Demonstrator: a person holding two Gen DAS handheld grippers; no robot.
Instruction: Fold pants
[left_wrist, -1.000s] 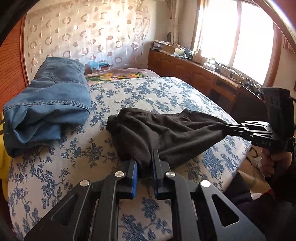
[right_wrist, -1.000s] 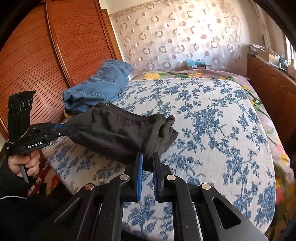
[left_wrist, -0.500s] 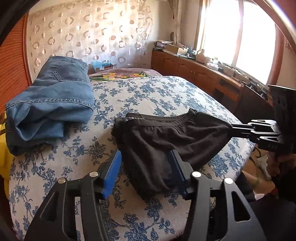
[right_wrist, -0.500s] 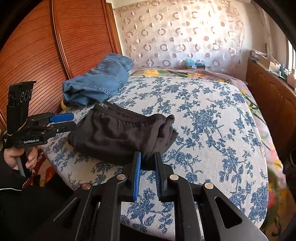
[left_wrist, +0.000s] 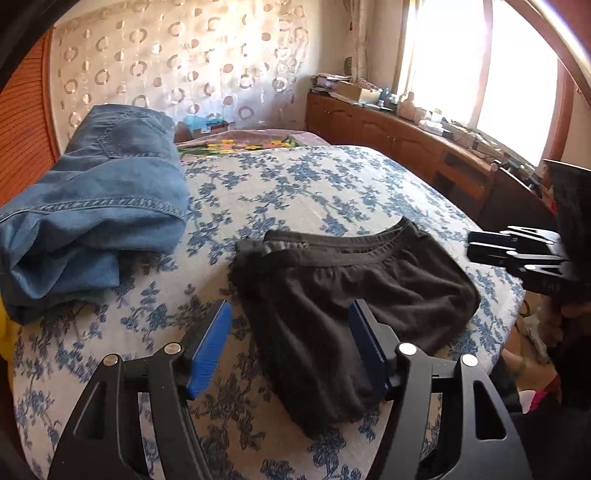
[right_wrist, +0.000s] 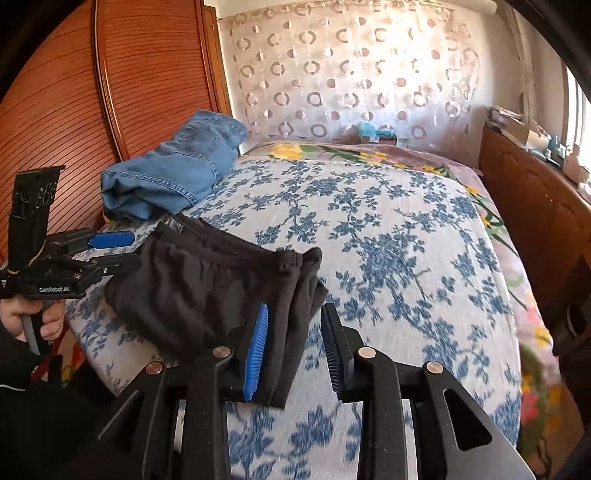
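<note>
Denim lies heaped at the far left of the bed: a folded pair of blue jeans (left_wrist: 92, 206) rests on the floral bedspread (left_wrist: 295, 188), close to the ribbed wooden wardrobe door (right_wrist: 66, 110) seen in the right wrist view. Just to the right of the jeans, apart from them, the black pants (left_wrist: 351, 295) lie folded into a compact bundle near the bed's front edge, waistband turned toward the headboard and one end hanging slightly over the mattress side.

From the left wrist camera, the left gripper (left_wrist: 290, 345) hovers low over the near edge of the pants with its blue-padded jaws spread wide, one pad over bare bedspread and the other over dark cloth, grasping nothing. In the right wrist view the same tool appears at the left, jaws parted beside the bundle's end, a hand (right_wrist: 33, 319) wrapped around its handle.

The right gripper (right_wrist: 293, 349) sits at the opposite end of the pants, jaws released and parted, the left pad over the folded fabric edge and the right pad over the bedspread. Behind the bed hangs a curtain with ring patterns (right_wrist: 351, 74). At the far right, a wooden sideboard (left_wrist: 406, 147) cluttered with small items runs beneath a bright window (left_wrist: 498, 66).
</note>
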